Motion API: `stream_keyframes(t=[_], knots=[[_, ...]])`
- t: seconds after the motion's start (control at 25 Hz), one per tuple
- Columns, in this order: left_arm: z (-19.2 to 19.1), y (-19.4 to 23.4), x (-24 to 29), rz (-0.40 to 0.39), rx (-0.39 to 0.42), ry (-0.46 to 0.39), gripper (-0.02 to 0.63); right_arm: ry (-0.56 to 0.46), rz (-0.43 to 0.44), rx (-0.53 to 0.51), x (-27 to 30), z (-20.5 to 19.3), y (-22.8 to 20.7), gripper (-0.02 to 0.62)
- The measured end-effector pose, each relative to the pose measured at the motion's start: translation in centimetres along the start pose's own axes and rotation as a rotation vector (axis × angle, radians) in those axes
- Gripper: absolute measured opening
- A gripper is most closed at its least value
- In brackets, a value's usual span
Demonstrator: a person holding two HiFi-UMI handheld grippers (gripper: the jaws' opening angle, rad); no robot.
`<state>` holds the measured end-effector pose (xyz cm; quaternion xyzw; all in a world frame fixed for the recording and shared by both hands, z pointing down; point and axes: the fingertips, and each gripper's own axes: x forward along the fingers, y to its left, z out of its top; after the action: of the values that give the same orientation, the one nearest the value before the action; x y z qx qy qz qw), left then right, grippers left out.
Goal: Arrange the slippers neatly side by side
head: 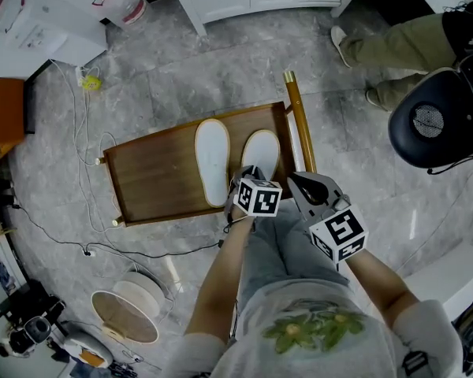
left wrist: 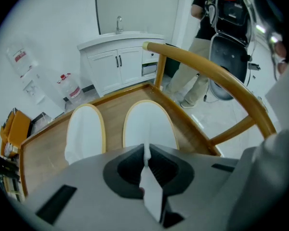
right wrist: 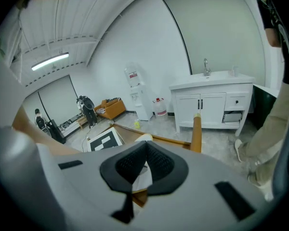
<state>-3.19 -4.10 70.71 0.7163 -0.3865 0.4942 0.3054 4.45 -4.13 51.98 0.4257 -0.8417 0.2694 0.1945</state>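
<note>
Note left claw (left wrist: 145, 150) pinched shut on heel edge of white fabric slipper (left wrist: 149, 124) on brown wooden chair seat (left wrist: 113, 114); right claw (right wrist: 145, 150) closed, empty. Beware thin grip slipping, skewing it against second white slipper (left wrist: 85, 129).

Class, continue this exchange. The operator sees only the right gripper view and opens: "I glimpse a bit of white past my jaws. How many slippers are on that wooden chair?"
Observer: Two, both white. The left slipper and the right slipper lie lengthwise beside each other on the chair seat.
Operator: What is the other gripper doing?
Observer: The left gripper has its jaws shut on the near edge of the right slipper.
Operator: Do the far ends line up?
Observer: Not quite. In the head view the left slipper's far end reaches slightly further than the right slipper's.
</note>
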Motion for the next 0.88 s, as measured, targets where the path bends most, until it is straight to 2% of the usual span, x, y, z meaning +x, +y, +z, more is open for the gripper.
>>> stream_keyframes(t=[0.4, 0.64, 0.88], knots=[[0.7, 1.7, -0.4, -0.008, -0.261, -0.002, 0.029, -0.009, 0.01, 0.0, 0.3, 1.0, 0.3, 0.008], [1.5, 3.1, 0.1, -0.042, -0.411, -0.051, 0.029, -0.003, 0.019, -0.002, 0.3, 0.9, 0.5, 0.006], [2.3, 3.8, 0.3, -0.067, -0.523, -0.103, 0.03, 0.01, 0.026, 0.0, 0.5, 0.6, 0.6, 0.006]])
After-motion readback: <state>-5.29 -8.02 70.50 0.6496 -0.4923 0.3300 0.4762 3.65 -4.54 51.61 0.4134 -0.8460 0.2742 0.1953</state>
